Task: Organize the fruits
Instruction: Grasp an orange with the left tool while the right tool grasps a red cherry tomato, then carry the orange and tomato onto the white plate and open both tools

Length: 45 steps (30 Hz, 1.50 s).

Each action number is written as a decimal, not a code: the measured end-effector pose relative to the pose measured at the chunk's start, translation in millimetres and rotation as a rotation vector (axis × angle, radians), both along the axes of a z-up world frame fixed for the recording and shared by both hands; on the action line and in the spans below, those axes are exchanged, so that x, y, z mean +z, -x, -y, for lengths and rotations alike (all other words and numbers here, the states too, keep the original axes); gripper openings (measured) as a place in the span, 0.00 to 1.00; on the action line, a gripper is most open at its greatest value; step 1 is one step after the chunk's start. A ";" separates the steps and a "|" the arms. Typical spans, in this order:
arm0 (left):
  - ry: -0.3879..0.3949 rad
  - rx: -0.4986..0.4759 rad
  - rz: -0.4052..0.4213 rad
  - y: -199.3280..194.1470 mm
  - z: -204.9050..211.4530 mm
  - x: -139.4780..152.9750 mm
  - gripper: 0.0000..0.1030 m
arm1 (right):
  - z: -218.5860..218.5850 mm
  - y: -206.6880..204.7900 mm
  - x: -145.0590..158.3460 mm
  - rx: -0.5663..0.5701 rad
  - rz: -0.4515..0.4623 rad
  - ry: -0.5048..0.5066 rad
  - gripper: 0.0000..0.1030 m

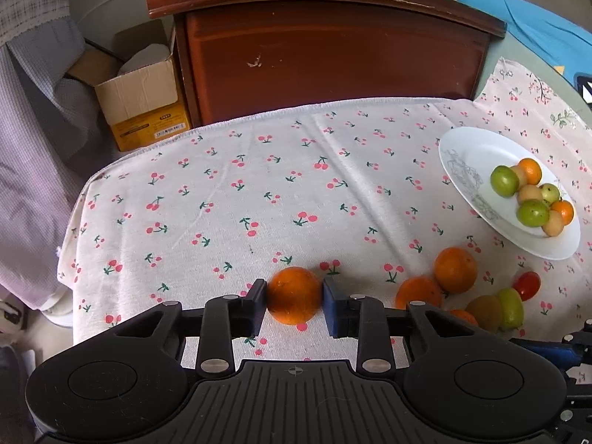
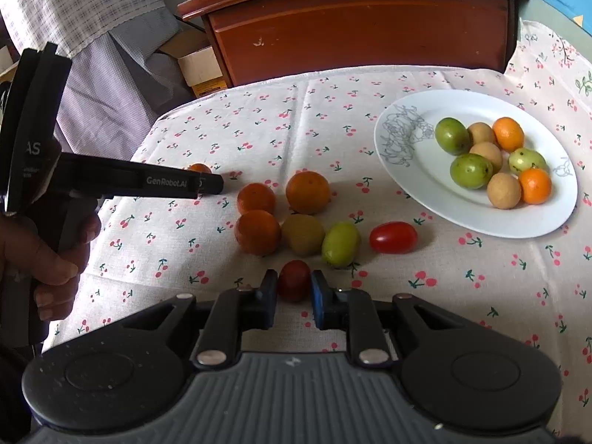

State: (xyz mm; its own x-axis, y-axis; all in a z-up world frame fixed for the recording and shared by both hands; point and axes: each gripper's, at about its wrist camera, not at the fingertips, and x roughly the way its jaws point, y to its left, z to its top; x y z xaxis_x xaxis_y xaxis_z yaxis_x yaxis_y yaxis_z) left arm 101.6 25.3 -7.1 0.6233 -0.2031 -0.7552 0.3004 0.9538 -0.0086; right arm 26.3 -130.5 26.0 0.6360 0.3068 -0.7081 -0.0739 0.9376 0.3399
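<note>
On cherry-print cloth [image 1: 229, 199]: left gripper [image 1: 295, 298] clamped on orange [image 1: 295, 295], left of loose fruit cluster [image 2: 296, 218]. Right gripper [image 2: 294, 283] clamped on cherry tomato [image 2: 294, 280], nearest camera. White plate [image 2: 418, 181] of fruit far right.

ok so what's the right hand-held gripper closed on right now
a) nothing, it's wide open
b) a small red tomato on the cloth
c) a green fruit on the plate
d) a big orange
b: in the right wrist view the right hand-held gripper has its two fingers pressed against either side of a small red tomato lying on the cherry-print cloth, well short of the white plate.
</note>
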 end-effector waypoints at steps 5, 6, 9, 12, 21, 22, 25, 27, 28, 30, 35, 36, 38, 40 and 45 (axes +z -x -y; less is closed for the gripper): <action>0.008 0.030 -0.008 0.6 -3.5 4.2 0.28 | 3.1 0.0 0.5 0.002 -0.006 -0.022 0.18; 0.010 0.037 -0.006 1.4 -4.3 6.0 0.28 | 3.8 0.0 0.5 0.001 -0.007 -0.027 0.18; 0.029 0.048 -0.002 4.2 -5.9 12.6 0.28 | 5.9 1.0 2.7 -0.002 -0.001 -0.038 0.18; 0.042 0.043 0.018 9.1 -5.5 20.5 0.28 | 8.2 1.5 7.3 -0.005 0.011 -0.053 0.18; 0.061 0.035 0.071 19.7 4.6 34.7 0.28 | 13.0 1.6 18.0 -0.012 0.040 -0.064 0.18; 0.069 0.035 0.074 20.4 5.9 36.3 0.28 | 14.8 1.7 20.3 -0.016 0.046 -0.067 0.18; 0.087 0.026 0.084 20.8 12.1 41.2 0.28 | 21.0 1.5 28.0 -0.031 0.071 -0.069 0.18; 0.086 0.019 0.102 21.3 17.4 45.1 0.28 | 25.6 1.6 34.2 -0.044 0.093 -0.067 0.18; 0.091 0.016 0.107 21.4 20.3 47.1 0.28 | 28.6 1.2 37.3 -0.053 0.102 -0.068 0.18; 0.113 0.010 0.108 20.6 25.3 51.0 0.28 | 35.6 0.0 42.8 -0.071 0.115 -0.075 0.18; 0.148 -0.012 0.125 18.4 41.5 61.4 0.28 | 58.4 -2.7 56.7 -0.128 0.155 -0.083 0.18; 0.154 -0.017 0.124 17.6 45.1 62.6 0.28 | 63.1 -3.0 59.0 -0.139 0.163 -0.082 0.18; 0.164 -0.028 0.123 16.6 52.5 64.3 0.28 | 72.3 -4.3 63.6 -0.165 0.176 -0.082 0.18; 0.169 -0.042 0.122 15.5 60.8 65.5 0.28 | 81.4 -7.0 66.6 -0.189 0.182 -0.086 0.18; 0.198 -0.068 0.113 12.7 80.0 67.1 0.28 | 106.0 -13.7 75.9 -0.237 0.204 -0.081 0.18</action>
State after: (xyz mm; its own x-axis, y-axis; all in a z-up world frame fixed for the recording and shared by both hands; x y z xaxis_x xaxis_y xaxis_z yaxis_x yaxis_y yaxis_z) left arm 88.8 -54.8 60.0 0.6816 -0.3846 -0.6224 0.3737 0.9144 -0.1558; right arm 40.0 -236.5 101.9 0.8230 0.1833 -0.5377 0.0692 0.9072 0.4151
